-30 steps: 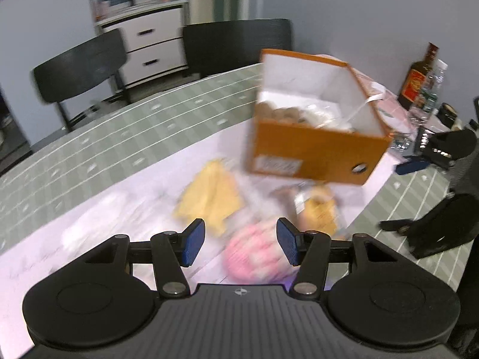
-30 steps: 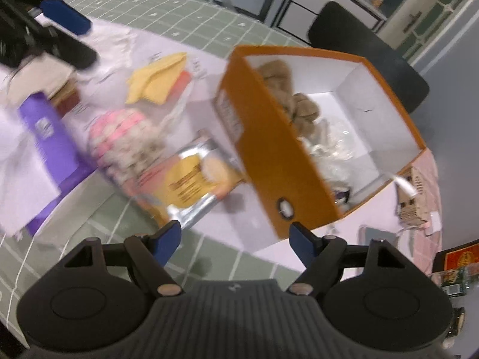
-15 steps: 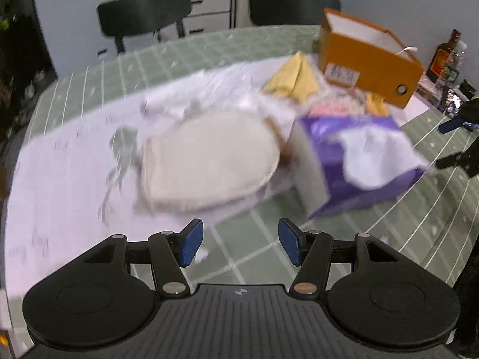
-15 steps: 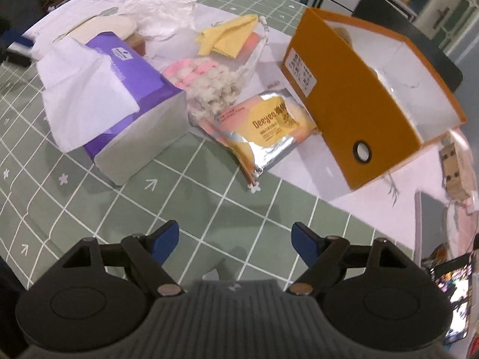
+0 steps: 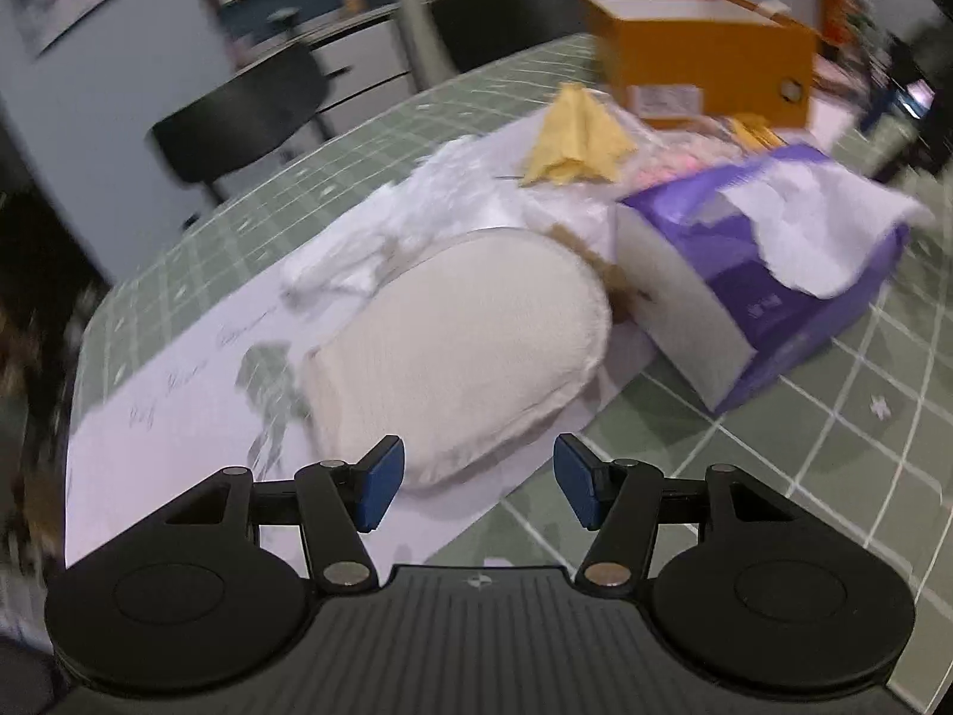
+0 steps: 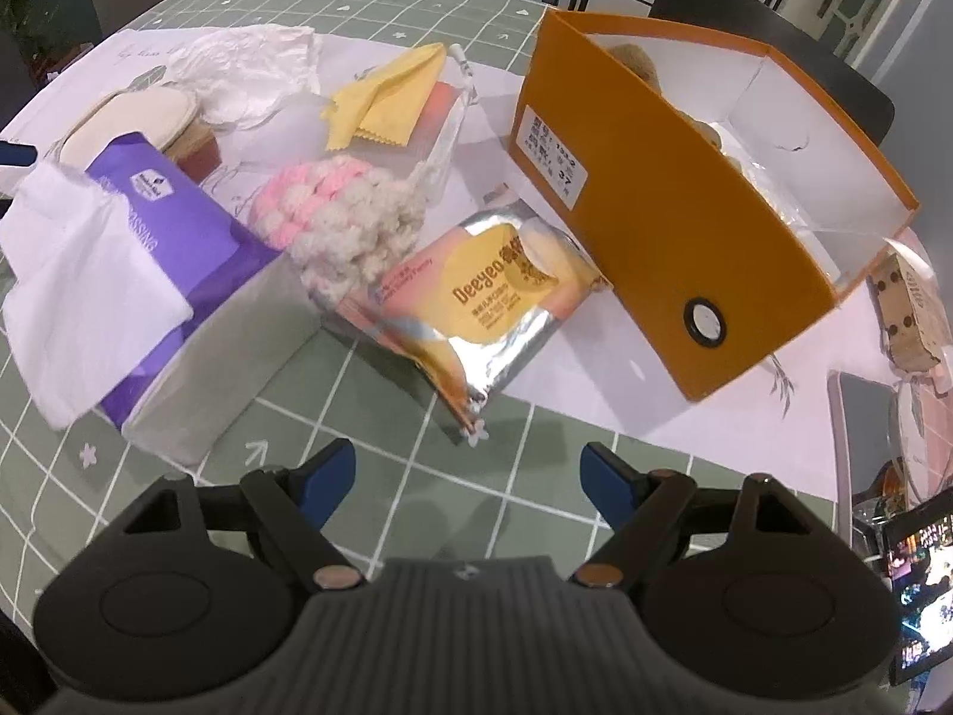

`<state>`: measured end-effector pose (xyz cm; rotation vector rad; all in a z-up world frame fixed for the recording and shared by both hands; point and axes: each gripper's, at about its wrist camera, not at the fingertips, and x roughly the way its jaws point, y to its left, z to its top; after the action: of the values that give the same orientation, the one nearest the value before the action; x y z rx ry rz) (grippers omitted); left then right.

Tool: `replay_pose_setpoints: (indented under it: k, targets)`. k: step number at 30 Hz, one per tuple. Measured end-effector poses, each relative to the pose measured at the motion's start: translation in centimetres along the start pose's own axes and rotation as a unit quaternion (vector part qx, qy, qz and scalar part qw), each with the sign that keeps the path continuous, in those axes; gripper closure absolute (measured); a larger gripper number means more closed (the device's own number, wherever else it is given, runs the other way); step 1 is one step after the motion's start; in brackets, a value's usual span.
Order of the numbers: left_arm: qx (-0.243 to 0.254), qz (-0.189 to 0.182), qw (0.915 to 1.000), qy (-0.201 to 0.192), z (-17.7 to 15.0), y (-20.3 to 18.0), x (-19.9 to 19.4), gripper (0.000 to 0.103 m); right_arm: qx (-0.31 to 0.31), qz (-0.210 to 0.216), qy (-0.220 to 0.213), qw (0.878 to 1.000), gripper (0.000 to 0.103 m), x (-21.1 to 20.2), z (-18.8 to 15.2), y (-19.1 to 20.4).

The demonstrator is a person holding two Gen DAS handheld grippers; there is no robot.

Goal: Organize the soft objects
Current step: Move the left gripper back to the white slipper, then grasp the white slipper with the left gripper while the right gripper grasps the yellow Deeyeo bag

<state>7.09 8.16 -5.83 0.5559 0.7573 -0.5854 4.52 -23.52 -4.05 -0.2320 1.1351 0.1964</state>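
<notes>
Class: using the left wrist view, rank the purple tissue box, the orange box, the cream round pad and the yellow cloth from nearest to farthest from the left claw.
1. Cream round pad, just ahead.
2. Purple tissue box, right.
3. Yellow cloth, beyond, centre-right.
4. Orange box, far right.

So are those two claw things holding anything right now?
No. The left gripper and the right gripper are both open and empty, above the table.

wrist views angled down, sharing tissue box (image 5: 768, 292)
</notes>
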Motion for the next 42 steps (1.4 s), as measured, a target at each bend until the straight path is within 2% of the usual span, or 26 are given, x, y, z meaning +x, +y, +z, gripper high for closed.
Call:
replay_pose_setpoints:
  k: [3,6,10,12,13,14,17,21,23,31,35,40,42]
  targets:
    - [0.055,0.002,0.9985,-0.010,0.3,-1.3,0.6,0.030,0.004,-0.001,-0.004,1.000,0.021,0.3,0.2,0.0]
    - [0.100,0.017,0.9947,-0.016,0.4,-2.2,1.8,0.031,0.013,-0.001,0.000,1.000,0.021,0.7,0.5,-0.3]
    - [0.168,0.050,0.9839,-0.032,-0.2,-3.3,3.1,0.032,0.033,-0.001,-0.003,0.999,0.021,1.0,1.0,-0.8]
    - [0.179,0.056,0.9821,-0.022,-0.5,-3.4,3.9,0.033,0.041,0.001,-0.006,0.999,0.020,1.0,1.1,-0.9]
    - [0.174,0.056,0.9828,-0.026,-0.5,-3.2,3.9,0.034,0.046,0.002,-0.007,0.999,0.020,1.0,1.2,-1.0]
    - [0.167,0.051,0.9844,-0.024,-0.5,-2.9,3.9,0.040,0.052,0.005,-0.007,0.999,0.017,1.1,1.2,-1.0]
    - [0.145,0.033,0.9885,-0.028,-0.4,-2.0,3.4,0.049,0.085,0.014,-0.014,0.996,0.016,1.4,1.5,-1.4]
    - [0.115,0.015,0.9931,-0.016,-0.4,-1.1,3.1,0.074,0.147,0.032,-0.026,0.988,0.010,2.2,2.4,-2.1]
    - [0.091,0.006,0.9958,-0.011,-0.5,-0.2,2.7,0.079,0.177,0.033,-0.031,0.983,0.010,2.8,2.9,-2.3]
    - [0.019,-0.013,0.9996,-0.018,-1.0,2.0,0.5,0.088,0.253,0.014,-0.045,0.966,0.010,5.8,4.6,-2.9]
    - [-0.002,-0.011,0.9997,-0.023,-0.9,2.7,0.3,0.092,0.279,0.012,-0.041,0.959,0.011,7.1,4.8,-3.4]
    - [-0.039,-0.010,0.9978,-0.053,-0.5,3.7,0.0,0.092,0.275,0.004,-0.041,0.960,0.014,7.9,4.8,-3.5]
    - [-0.033,0.010,0.9966,-0.075,-0.1,3.5,-0.3,0.085,0.274,0.007,-0.041,0.961,0.016,7.9,4.8,-3.5]
